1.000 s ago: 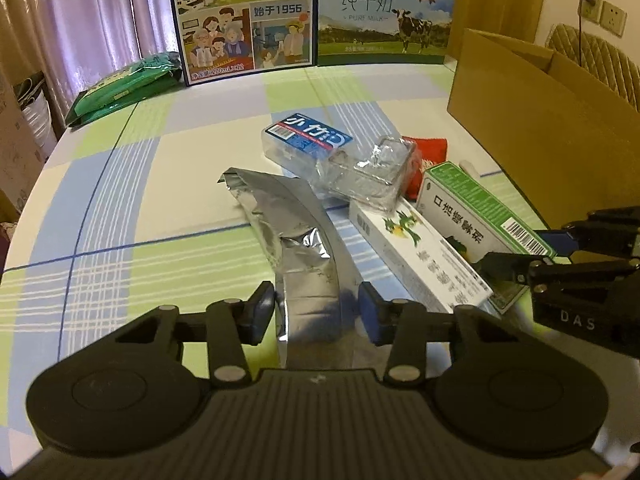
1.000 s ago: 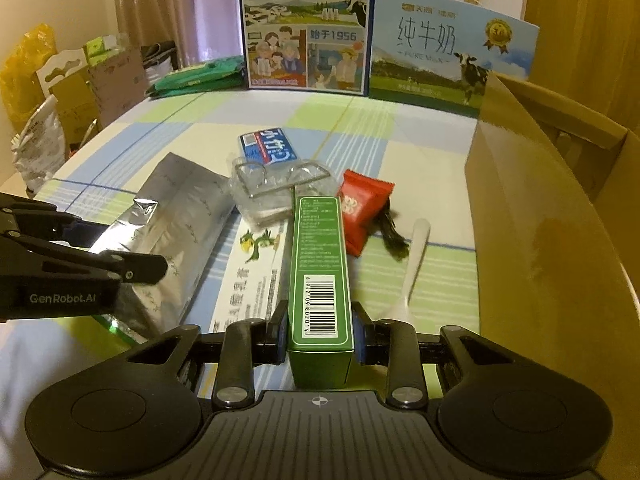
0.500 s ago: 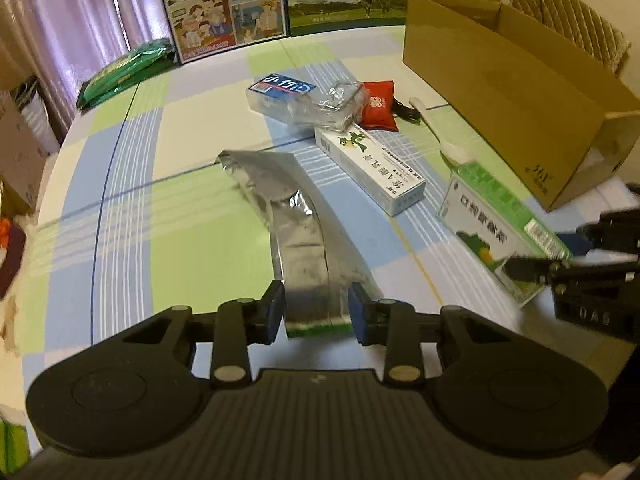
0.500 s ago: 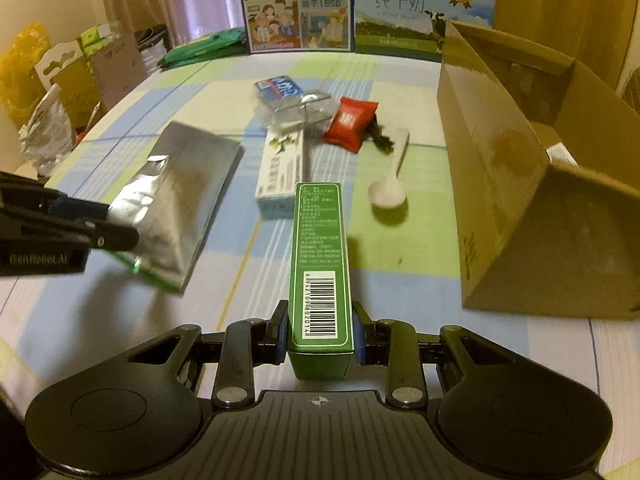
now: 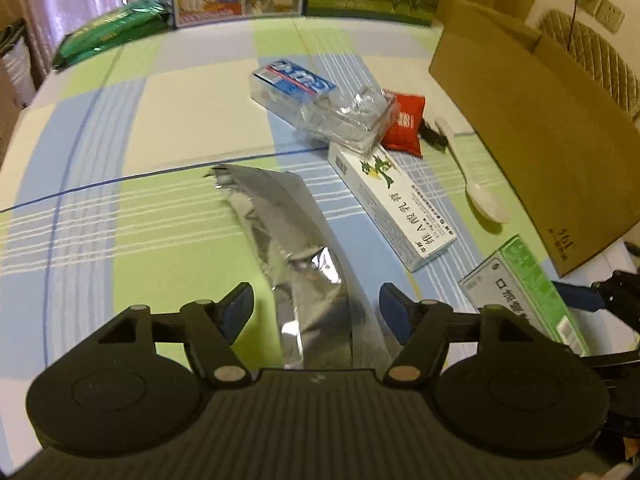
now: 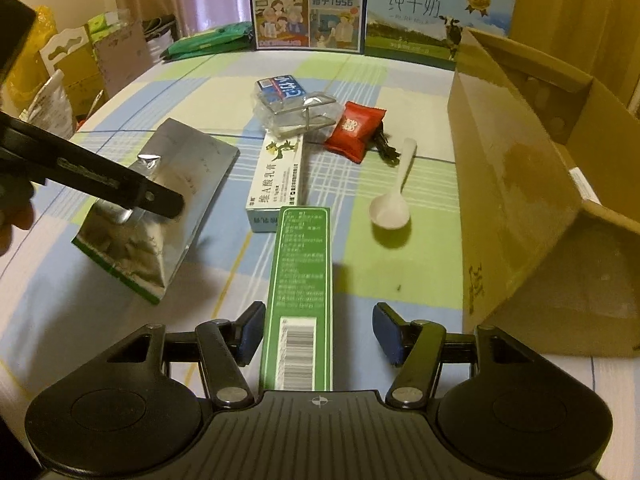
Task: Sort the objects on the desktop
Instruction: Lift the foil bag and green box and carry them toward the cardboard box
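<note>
Release step: both sets of fingers spread, silver foil pouch (image 5: 296, 240) and long green carton (image 6: 300, 280) let go on table (image 5: 120, 128). Next pick judged needed.

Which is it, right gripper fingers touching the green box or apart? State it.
Apart. The right wrist view shows the right gripper open, tablecloth visible between each finger and the green box.

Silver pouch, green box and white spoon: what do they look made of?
Silver pouch: apparently metallised foil film, shiny, creased, with bright crumpled reflections.
Green box: looks like printed paperboard, smooth and slightly glossy, with sharp folded edges and a barcode.
White spoon: probably plastic, though glazed ceramic cannot be ruled out; uniform white, smooth, with a soft sheen.
</note>
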`<state>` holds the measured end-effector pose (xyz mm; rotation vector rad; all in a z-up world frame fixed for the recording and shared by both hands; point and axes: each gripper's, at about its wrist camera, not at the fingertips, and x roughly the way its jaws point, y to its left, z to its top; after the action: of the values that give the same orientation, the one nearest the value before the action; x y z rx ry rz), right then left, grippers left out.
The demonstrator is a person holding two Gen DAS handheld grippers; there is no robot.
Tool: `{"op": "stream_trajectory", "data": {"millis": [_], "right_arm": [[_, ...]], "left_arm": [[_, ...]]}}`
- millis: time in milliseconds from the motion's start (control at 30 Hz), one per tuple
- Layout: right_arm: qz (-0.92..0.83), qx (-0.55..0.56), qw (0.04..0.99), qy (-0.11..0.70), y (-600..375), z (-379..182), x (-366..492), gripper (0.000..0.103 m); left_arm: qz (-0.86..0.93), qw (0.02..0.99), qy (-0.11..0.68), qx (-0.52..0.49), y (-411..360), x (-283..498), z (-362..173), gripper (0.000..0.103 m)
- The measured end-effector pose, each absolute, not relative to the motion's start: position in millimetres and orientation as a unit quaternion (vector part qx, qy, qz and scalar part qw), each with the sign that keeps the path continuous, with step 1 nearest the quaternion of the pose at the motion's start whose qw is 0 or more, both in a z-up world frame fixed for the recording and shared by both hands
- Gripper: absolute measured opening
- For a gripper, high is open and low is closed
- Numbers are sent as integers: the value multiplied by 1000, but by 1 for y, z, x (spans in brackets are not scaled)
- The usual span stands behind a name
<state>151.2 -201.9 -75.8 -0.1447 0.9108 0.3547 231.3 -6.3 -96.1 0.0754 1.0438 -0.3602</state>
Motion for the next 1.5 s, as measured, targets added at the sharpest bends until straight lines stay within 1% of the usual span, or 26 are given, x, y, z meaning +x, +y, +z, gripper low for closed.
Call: {"op": "stream_trajectory", "data": {"millis": [67, 100, 133, 167, 200, 333, 533, 700, 800, 900, 933, 1033, 1067, 1133, 1200, 1300, 1367, 1500], "right_arm": [[173, -66, 878, 441, -202, -78, 157, 56], [173, -64, 878, 442, -203, -79, 159, 53], [173, -62, 878, 443, -203, -79, 160, 45], [175, -58, 877, 444, -204, -80, 162, 41], [178, -48, 875, 447, -205, -81, 163, 29], [181, -44, 874, 449, -206, -81, 160, 28], [187, -50, 874, 445, -207, -73, 145, 28], [189, -57, 873, 446, -204, -75, 140, 28], [188, -63, 875, 442, -203, -76, 140, 29], [188, -60, 873, 446, -204, -80, 142, 32], [187, -59, 871, 450, -205, -82, 143, 34], [188, -60, 870, 452, -206, -83, 143, 36], [188, -60, 870, 452, -206, -83, 143, 36], [189, -60, 869, 453, -206, -83, 143, 36], [189, -61, 866, 459, -206, -85, 143, 36], [187, -65, 864, 463, -205, -88, 142, 36], [186, -70, 865, 461, -204, -88, 141, 27], [177, -58, 870, 457, -208, -87, 139, 27]], "left_arm": [[-176, 843, 506, 50, -12, 237, -104, 62], [-178, 839, 511, 56, -15, 239, -108, 58], [-180, 836, 515, 56, -16, 240, -111, 51], [-180, 836, 515, 56, -16, 238, -112, 51], [-181, 837, 513, 59, -16, 236, -112, 49], [-188, 831, 518, 76, -17, 222, -106, 45], [-208, 813, 534, 101, -12, 183, -98, 44], [-204, 806, 549, 86, -8, 182, -99, 50], [-195, 807, 552, 77, -11, 192, -101, 51], [-189, 805, 558, 78, -16, 200, -109, 51], [-189, 803, 560, 82, -19, 201, -111, 51], [-188, 804, 553, 109, -26, 199, -114, 52], [-186, 804, 552, 115, -27, 198, -114, 51], [-189, 804, 549, 129, -30, 196, -113, 44], [-193, 803, 546, 138, -31, 193, -111, 41], [-202, 801, 546, 139, -31, 188, -110, 39], [-203, 801, 546, 139, -30, 184, -109, 39], [-203, 804, 544, 131, -28, 176, -105, 38]]}}
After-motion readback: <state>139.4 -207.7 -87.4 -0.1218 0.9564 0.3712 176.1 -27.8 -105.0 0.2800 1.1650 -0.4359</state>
